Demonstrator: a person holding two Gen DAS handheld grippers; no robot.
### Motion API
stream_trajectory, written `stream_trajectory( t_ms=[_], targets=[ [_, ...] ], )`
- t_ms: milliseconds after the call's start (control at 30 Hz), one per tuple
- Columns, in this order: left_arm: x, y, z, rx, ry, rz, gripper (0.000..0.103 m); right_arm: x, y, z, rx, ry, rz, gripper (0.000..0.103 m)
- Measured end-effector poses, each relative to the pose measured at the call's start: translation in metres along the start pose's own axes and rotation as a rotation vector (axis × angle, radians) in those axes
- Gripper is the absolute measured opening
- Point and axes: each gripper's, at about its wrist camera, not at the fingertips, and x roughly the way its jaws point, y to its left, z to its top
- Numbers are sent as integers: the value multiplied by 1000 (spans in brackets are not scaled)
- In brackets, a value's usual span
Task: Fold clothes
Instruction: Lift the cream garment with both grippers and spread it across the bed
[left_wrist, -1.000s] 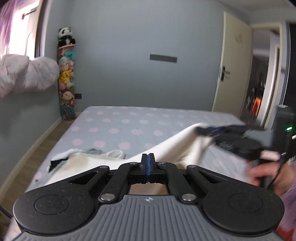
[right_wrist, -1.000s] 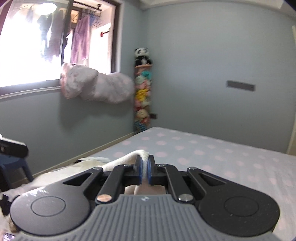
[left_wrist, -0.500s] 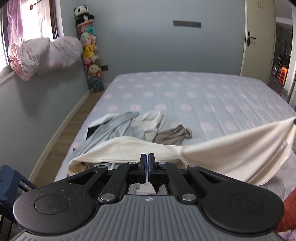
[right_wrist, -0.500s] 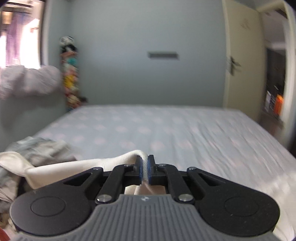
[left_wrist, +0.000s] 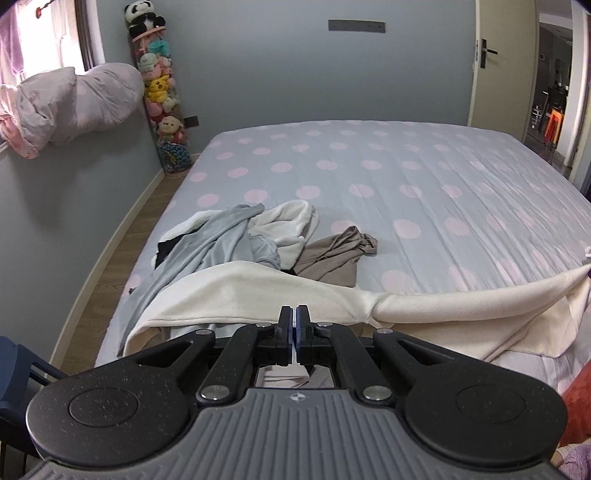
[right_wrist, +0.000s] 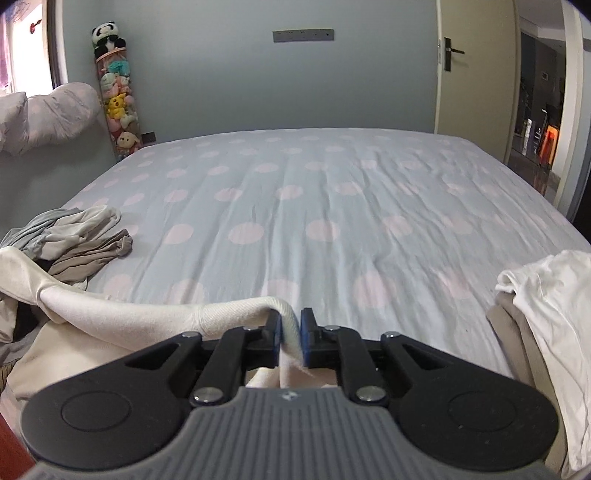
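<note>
Cream garment (left_wrist: 280, 291) now hangs stretched between both tongs above the bed's (left_wrist: 406, 177) near edge, having been lifted clear of the clothes pile (left_wrist: 258, 236). Left tongs (left_wrist: 294, 325) and right tongs (right_wrist: 291, 328) each clamp its edge. The garment appears ready to lay flat.

Two grippers are showing, the left gripper (left_wrist: 294, 319) and the right gripper (right_wrist: 291, 325), and both are pinching one cream garment (left_wrist: 258, 291). One loose pile of clothes (left_wrist: 258, 236) is lying on one bed (left_wrist: 406, 177); in it one grey garment (left_wrist: 218, 240), one whitish garment (left_wrist: 291, 225) and one brown garment (left_wrist: 336, 254) are showing, with a black piece peeking out. One stack of folded clothes (right_wrist: 546, 295) is sitting at the right. One door (right_wrist: 476, 66) is standing open, and one column of plush toys (left_wrist: 162, 92) is standing in the corner.
</note>
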Motion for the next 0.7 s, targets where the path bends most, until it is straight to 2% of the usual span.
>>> stream_trajectory(
  t_ms=[67, 133, 167, 267, 367, 433, 600, 700],
  targets=[
    [7, -1, 0, 6, 8, -10, 2, -1, 1, -2, -13, -10, 3, 19],
    [16, -2, 2, 5, 19, -20, 4, -4, 6, 1, -36, -49, 4, 41],
    [22, -3, 3, 4, 25, -27, 6, -6, 9, 4, -49, -74, 1, 43],
    [38, -4, 4, 3, 45, -48, 10, -7, 18, 13, -92, -101, 20, 46],
    [57, -8, 6, 8, 65, -71, 12, 12, 26, 11, -105, -52, 52, 49],
    [70, -11, 7, 13, 77, -88, 17, 25, 31, 9, -114, -20, 74, 49],
    [109, -21, 8, 30, 110, -126, 39, 57, 44, 6, -136, 61, 128, 50],
    [136, -28, 8, 44, 135, -152, 41, 73, 52, 3, -155, 104, 162, 53]
  ],
)
